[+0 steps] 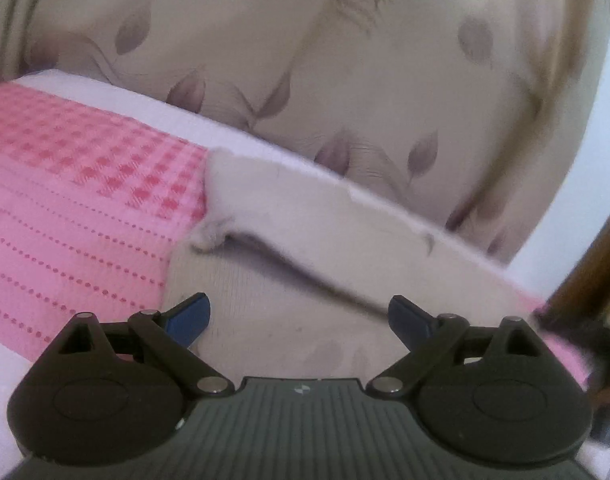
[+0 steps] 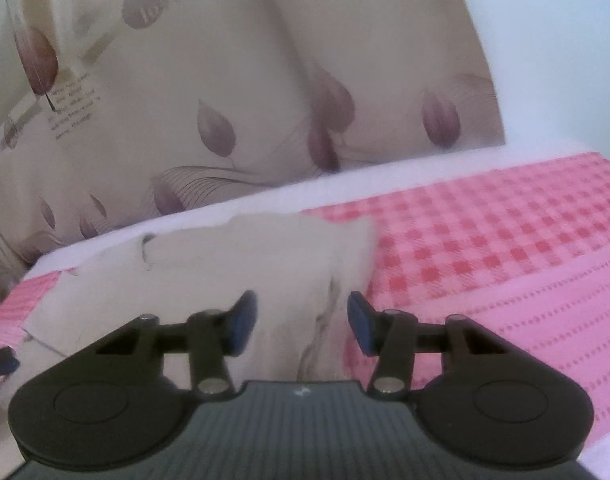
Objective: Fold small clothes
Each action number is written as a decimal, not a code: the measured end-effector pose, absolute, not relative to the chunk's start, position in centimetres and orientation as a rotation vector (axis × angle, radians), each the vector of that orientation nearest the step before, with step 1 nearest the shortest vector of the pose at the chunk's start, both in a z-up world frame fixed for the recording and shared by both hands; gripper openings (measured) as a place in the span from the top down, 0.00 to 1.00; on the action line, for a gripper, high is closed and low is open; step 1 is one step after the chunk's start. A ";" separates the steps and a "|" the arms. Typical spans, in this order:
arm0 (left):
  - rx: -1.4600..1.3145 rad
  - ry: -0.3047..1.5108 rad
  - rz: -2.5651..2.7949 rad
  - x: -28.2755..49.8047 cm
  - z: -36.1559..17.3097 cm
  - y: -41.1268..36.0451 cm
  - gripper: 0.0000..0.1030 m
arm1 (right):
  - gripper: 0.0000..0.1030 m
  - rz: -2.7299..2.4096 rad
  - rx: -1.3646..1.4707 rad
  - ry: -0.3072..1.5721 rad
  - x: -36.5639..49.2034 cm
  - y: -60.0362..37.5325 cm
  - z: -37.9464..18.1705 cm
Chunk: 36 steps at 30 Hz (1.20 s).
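A small cream garment [image 1: 305,220] lies flat on the pink bedcover [image 1: 85,184], with one layer folded over along a diagonal edge. My left gripper [image 1: 299,320] hangs over its near part, open wide, and nothing sits between the blue pads. In the right wrist view the same garment [image 2: 245,260] shows a rumpled fold at its right side. My right gripper [image 2: 301,324] is half open astride that fold, and a gap shows between each pad and the cloth. A dark blue tip [image 2: 1,362] at the left edge looks like the other gripper.
The cover has a red-checked band [image 2: 485,232] and dotted pink stripes [image 2: 545,340]. A white sheet edge [image 1: 153,108] runs along the far side. Cream fabric printed with mauve leaves [image 1: 345,80] rises behind. A dark wooden post [image 1: 593,264] stands at the right.
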<state>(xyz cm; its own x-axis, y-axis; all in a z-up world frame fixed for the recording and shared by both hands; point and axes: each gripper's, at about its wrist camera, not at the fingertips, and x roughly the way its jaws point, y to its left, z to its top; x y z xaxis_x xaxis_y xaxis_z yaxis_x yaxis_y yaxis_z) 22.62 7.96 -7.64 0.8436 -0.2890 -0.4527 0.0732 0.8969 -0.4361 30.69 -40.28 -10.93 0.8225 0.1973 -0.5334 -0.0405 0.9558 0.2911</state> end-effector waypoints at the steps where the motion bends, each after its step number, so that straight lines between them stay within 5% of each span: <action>1: -0.424 0.517 -0.187 22.6 -7.6 8.1 0.05 | 0.66 0.136 0.238 0.608 31.2 -39.8 -11.1; 2: -0.424 0.515 -0.173 22.5 -7.5 8.1 0.04 | 0.85 0.147 0.203 0.624 31.5 -39.3 -11.3; 5: -0.431 0.516 -0.185 22.5 -7.6 8.3 0.04 | 0.91 0.135 0.136 0.623 31.7 -38.1 -11.0; 13: -0.482 0.472 -0.120 21.8 -7.7 8.8 0.01 | 0.92 0.105 0.230 0.393 31.6 -39.5 -6.4; 20: -0.487 0.487 -0.080 22.3 -7.8 8.9 0.00 | 0.90 0.039 0.364 0.591 35.7 -42.3 -12.9; 27: -0.490 0.518 -0.067 22.7 -8.0 9.2 0.00 | 0.87 0.068 0.512 0.519 30.9 -43.4 -10.4; 28: -0.493 0.521 -0.074 22.8 -8.1 9.3 0.00 | 0.85 0.089 0.516 0.512 29.5 -43.0 -9.8; 30: -0.501 0.533 -0.098 22.9 -8.0 9.6 0.00 | 0.66 0.160 0.521 0.527 25.9 -41.9 -9.2; 32: -0.481 0.587 -0.150 22.8 -7.3 9.7 0.01 | 0.17 0.211 0.481 0.565 22.1 -40.4 -8.9; 36: -0.427 0.656 -0.202 19.9 -6.0 10.7 0.01 | 0.14 0.227 0.382 0.599 12.6 -38.1 -8.9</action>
<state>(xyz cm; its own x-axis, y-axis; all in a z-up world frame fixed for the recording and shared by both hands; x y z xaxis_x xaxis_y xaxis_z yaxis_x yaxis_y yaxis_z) 19.89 10.67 -6.04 0.7774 -0.3129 -0.5457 0.0477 0.8943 -0.4449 12.64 -38.15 -8.88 0.8042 0.3162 -0.5033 -0.0977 0.9055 0.4128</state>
